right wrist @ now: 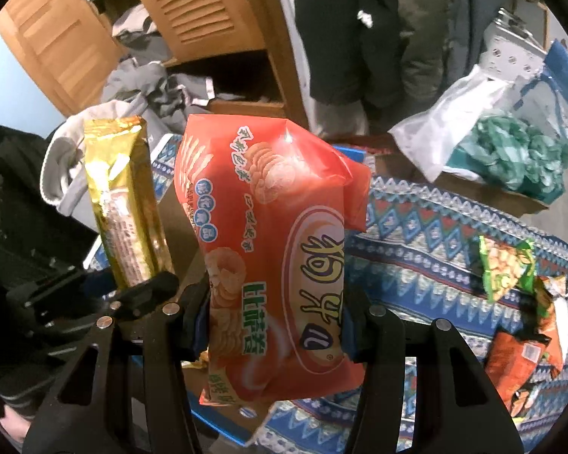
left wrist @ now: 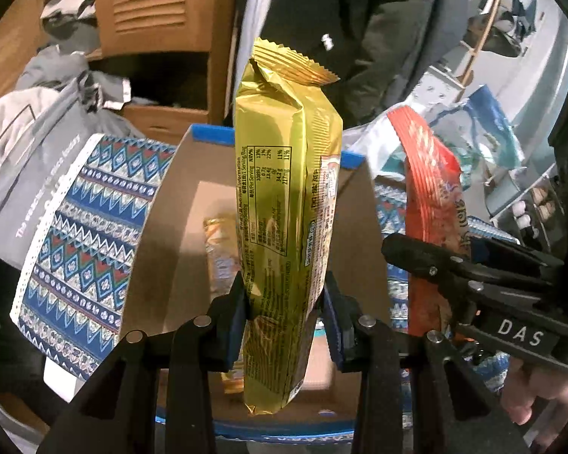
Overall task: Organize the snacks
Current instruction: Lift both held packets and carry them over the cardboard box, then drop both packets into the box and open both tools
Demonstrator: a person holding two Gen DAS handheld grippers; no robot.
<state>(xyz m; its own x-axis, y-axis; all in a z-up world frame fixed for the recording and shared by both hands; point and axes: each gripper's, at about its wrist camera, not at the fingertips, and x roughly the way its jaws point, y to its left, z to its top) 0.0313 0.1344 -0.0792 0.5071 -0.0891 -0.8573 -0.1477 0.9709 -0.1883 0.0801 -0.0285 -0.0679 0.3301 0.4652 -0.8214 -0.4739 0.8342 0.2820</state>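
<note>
My left gripper (left wrist: 284, 314) is shut on a gold biscuit packet (left wrist: 284, 204) and holds it upright above an open cardboard box (left wrist: 163, 242) with blue tape on its rim. Another gold packet (left wrist: 219, 249) lies in the box. My right gripper (right wrist: 276, 321) is shut on a red-orange cracker bag (right wrist: 280, 249), held upright beside the box. The red bag (left wrist: 431, 204) and right gripper (left wrist: 454, 268) show at the right of the left wrist view. The gold packet (right wrist: 125, 204) and left gripper (right wrist: 121, 295) show at the left of the right wrist view.
A blue patterned cloth (right wrist: 435, 249) covers the surface. Green and orange snack bags (right wrist: 522, 302) lie on it at the right. A clear plastic bag with green contents (right wrist: 503, 155) sits behind. A person in dark clothes (right wrist: 378, 38) stands beyond; clothes and a wooden cabinet (left wrist: 155, 11) are at the back left.
</note>
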